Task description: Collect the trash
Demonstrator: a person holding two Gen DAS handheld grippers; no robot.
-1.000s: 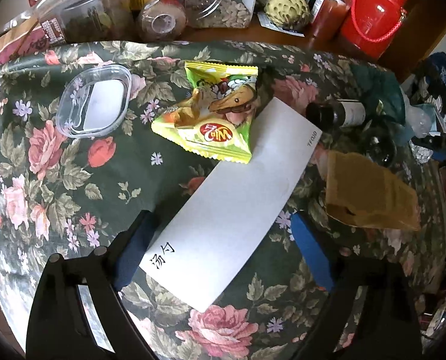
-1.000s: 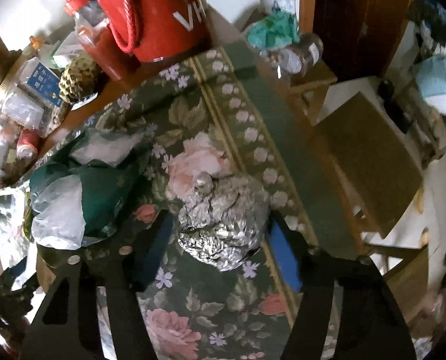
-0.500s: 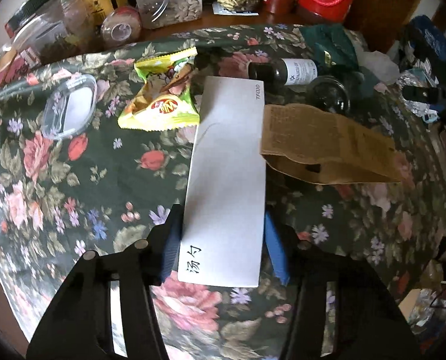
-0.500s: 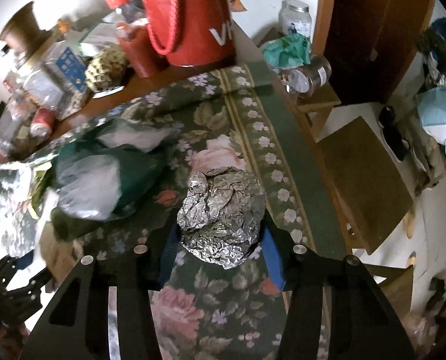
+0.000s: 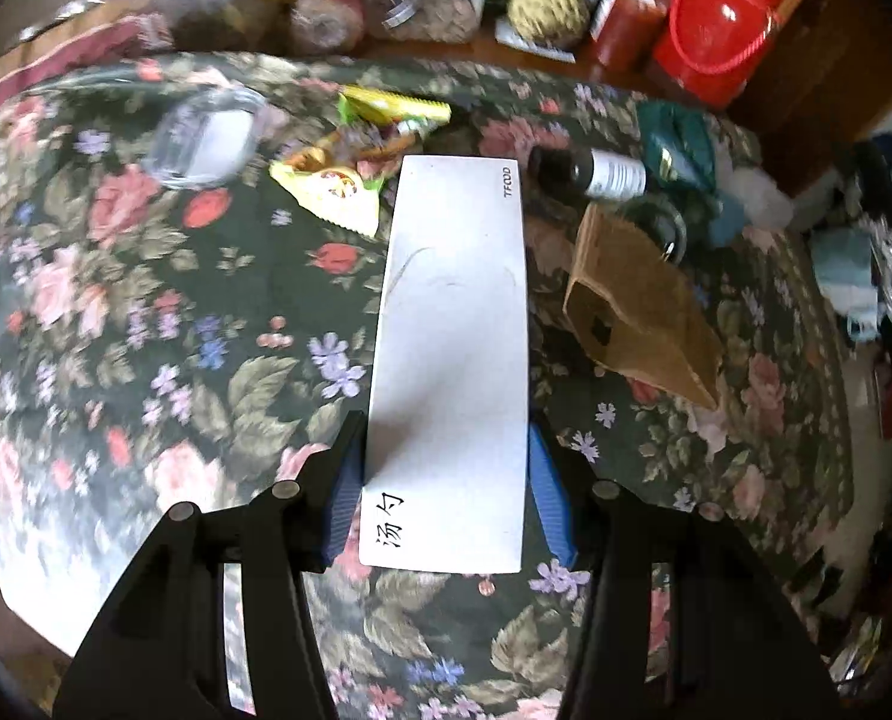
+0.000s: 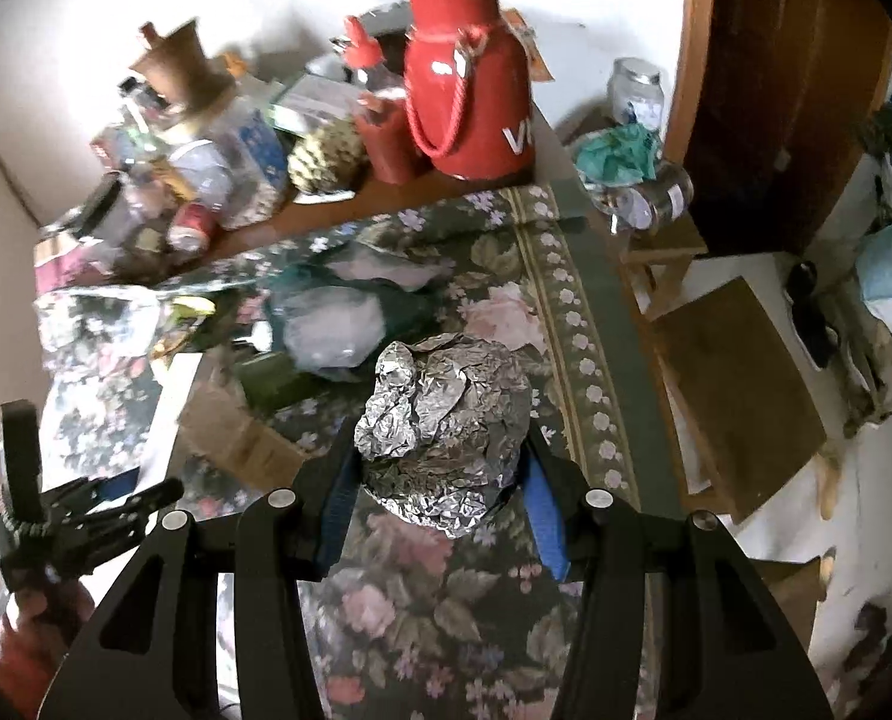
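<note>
Gripping the near end of a long white paper sleeve (image 5: 453, 354), the left gripper (image 5: 446, 492) has its blue pads pressed on both edges; the sleeve runs ahead over the floral tablecloth (image 5: 146, 324). Clamped between the right gripper's (image 6: 440, 498) half-closed jaws sits a crumpled foil ball (image 6: 446, 426).

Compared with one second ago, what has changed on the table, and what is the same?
The left gripper closed on the near end of the white sleeve, which swung away from the snack bag. The right gripper closed on the foil ball and lifted it off the cloth. The brown bag, dark bottle and red flask stayed put.
</note>
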